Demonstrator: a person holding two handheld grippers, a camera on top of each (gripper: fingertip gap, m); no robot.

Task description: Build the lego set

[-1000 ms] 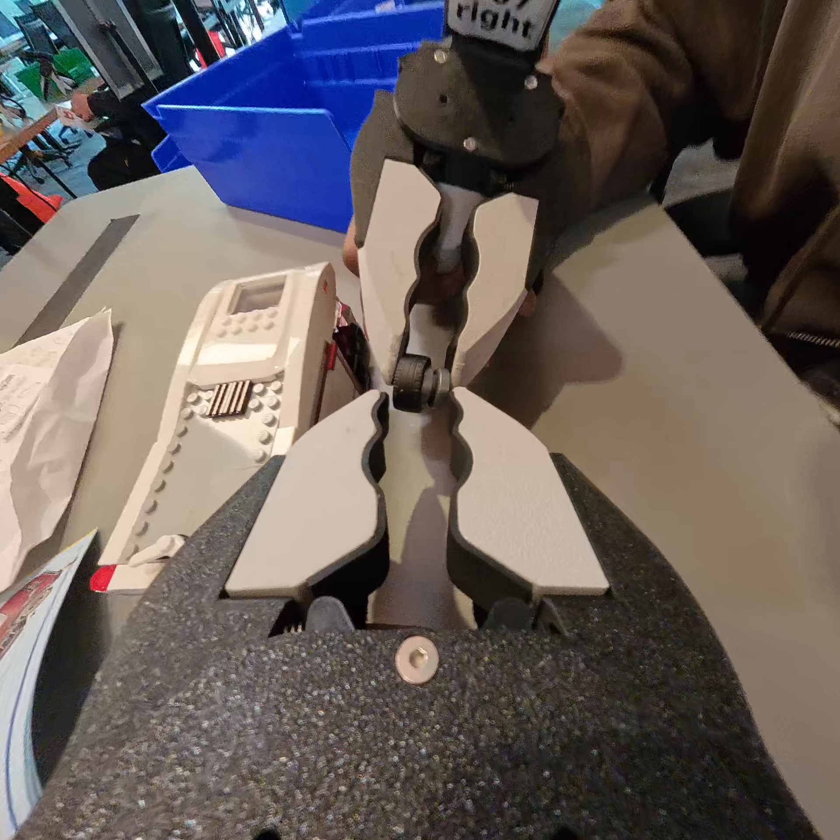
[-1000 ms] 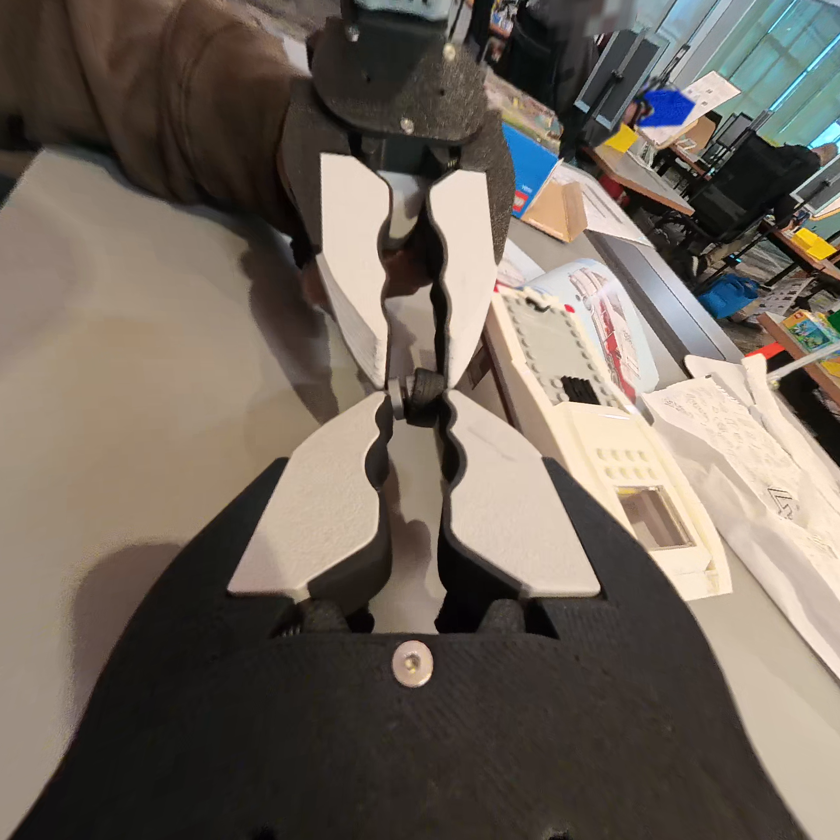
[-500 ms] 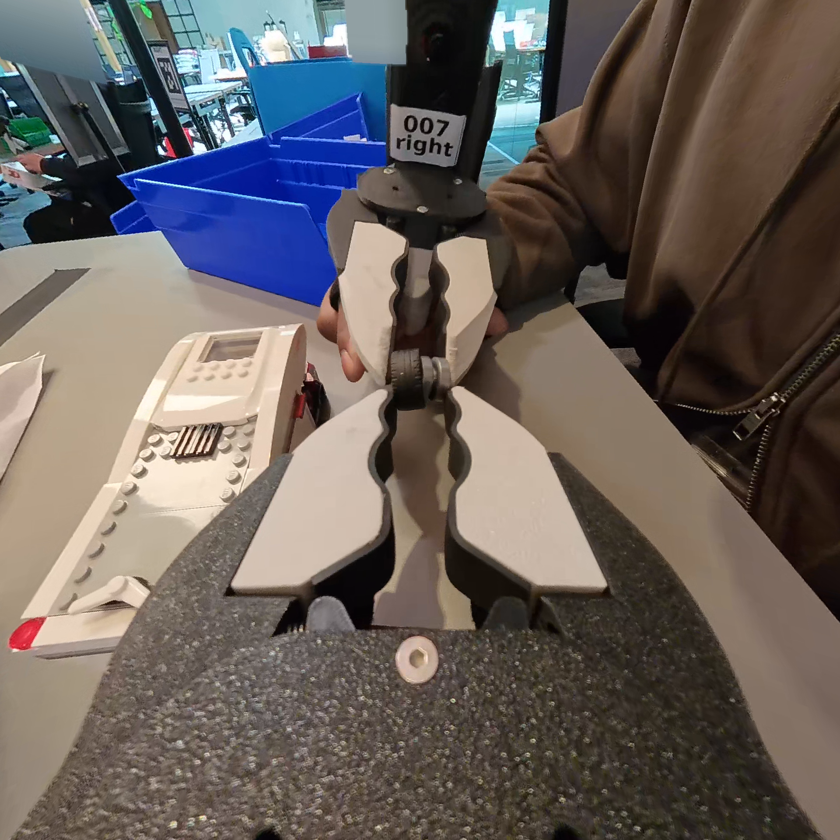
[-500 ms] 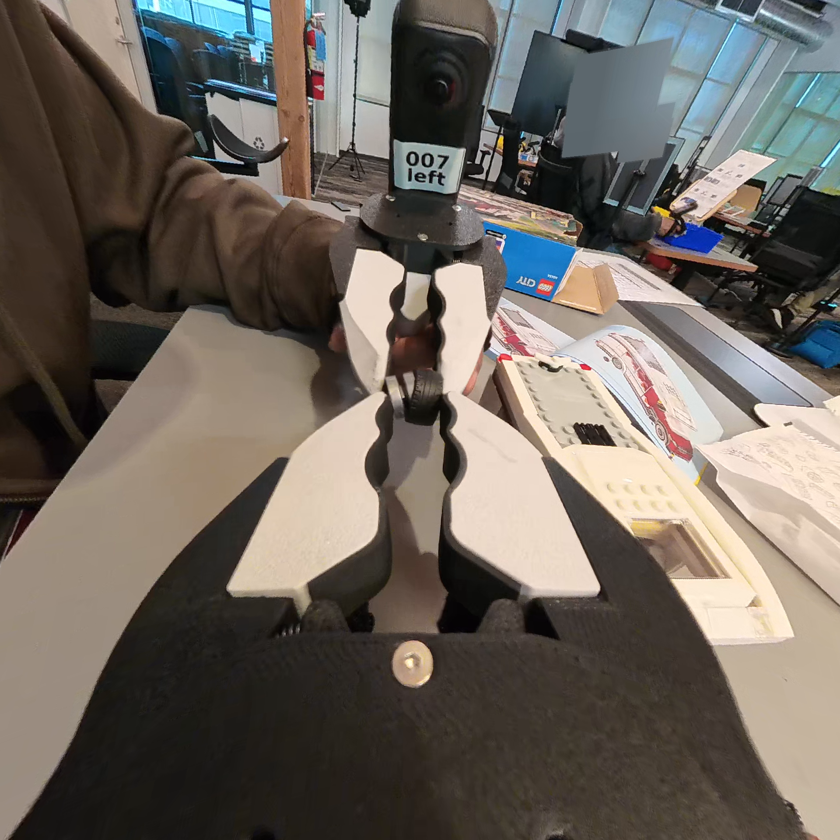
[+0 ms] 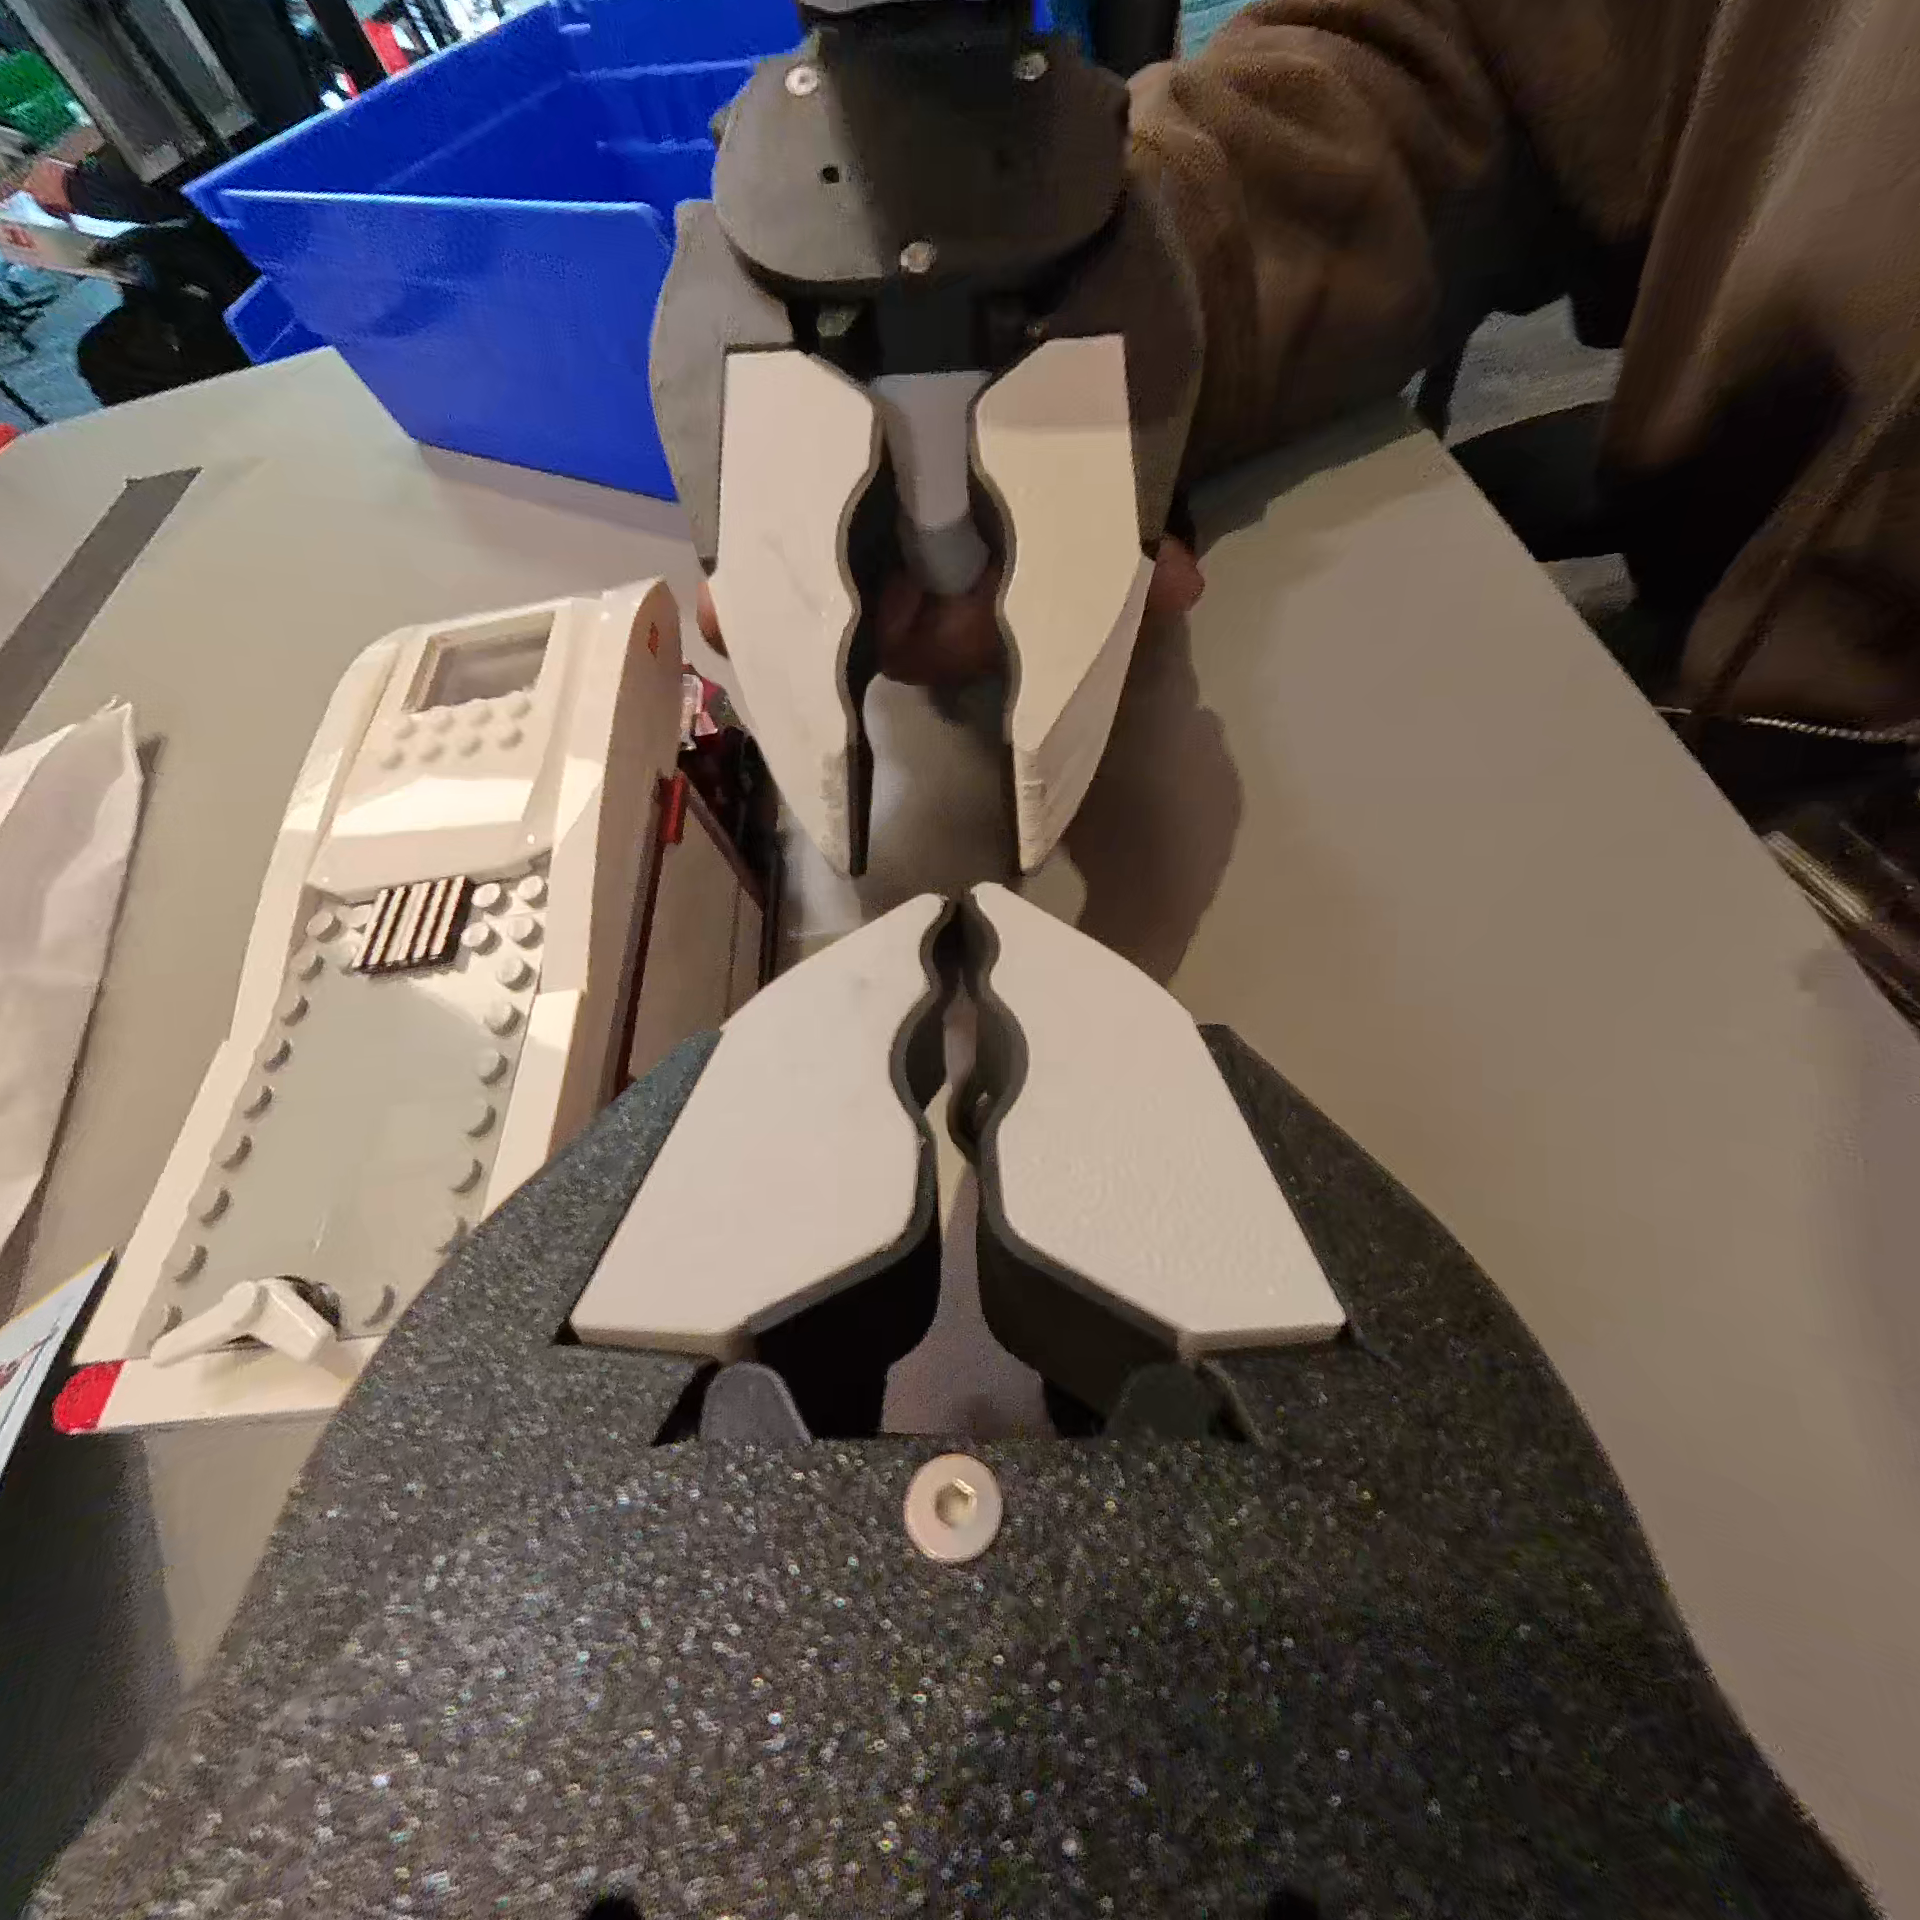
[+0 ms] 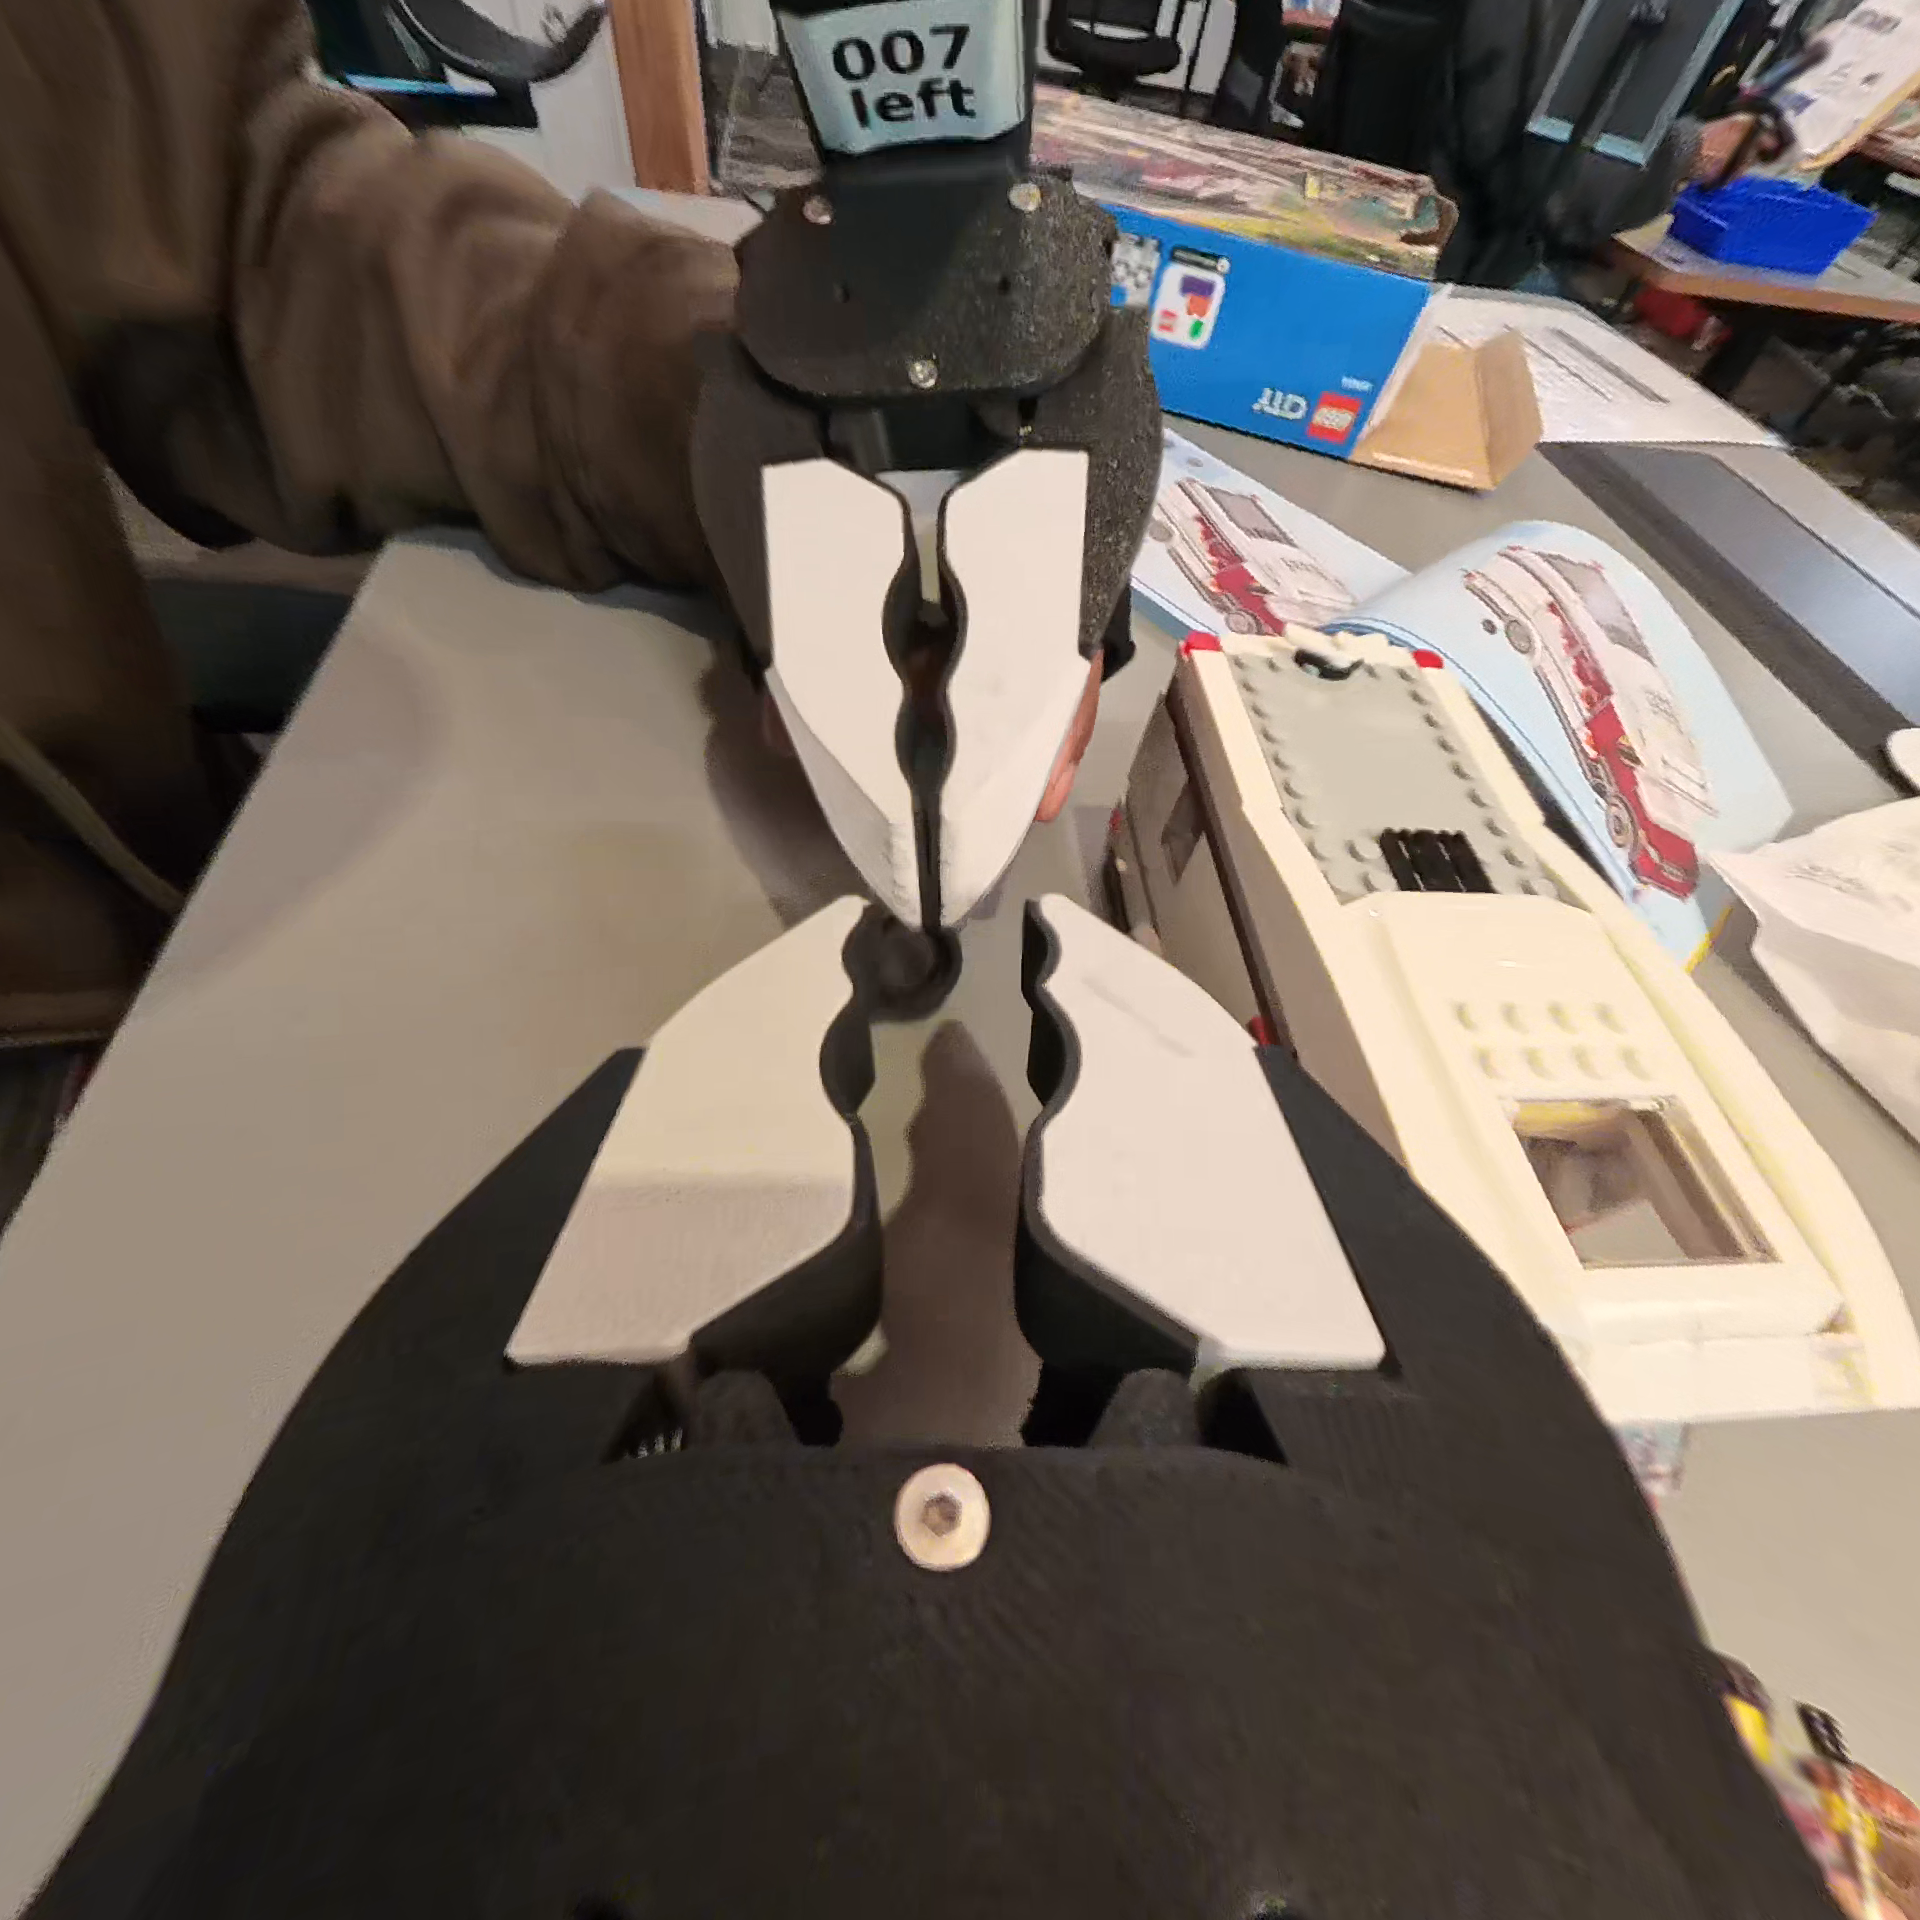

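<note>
My left gripper [image 5: 958, 902] has its fingertips closed together; in its own view nothing shows between them. My right gripper [image 6: 945, 909] is open and faces it tip to tip, just above the grey table [image 5: 1455, 935]. A small black wheel [image 6: 896, 966] sits in the right gripper's gap, against its left finger [image 6: 748, 1091] and clear of its right finger. The shut tips of the left gripper [image 6: 928, 920] stand right at the wheel; I cannot tell whether they pinch it. In the left wrist view the right gripper [image 5: 938, 864] shows an empty gap, and the wheel is hidden.
A white brick-built vehicle [image 5: 416, 935] lies beside both grippers; it also shows in the right wrist view [image 6: 1455, 987]. A blue bin [image 5: 468, 312], a blue box [image 6: 1278, 343], an open booklet [image 6: 1600, 665] and a white paper bag [image 6: 1839, 935] lie around. A person's brown sleeves hold the grippers. My two grippers' fingertips are within a few centimetres of each other.
Both grippers gripped the black wheel between them earlier. Now the left jaws have closed fully and the right jaws have opened; the wheel rests against the right gripper's left finger.
</note>
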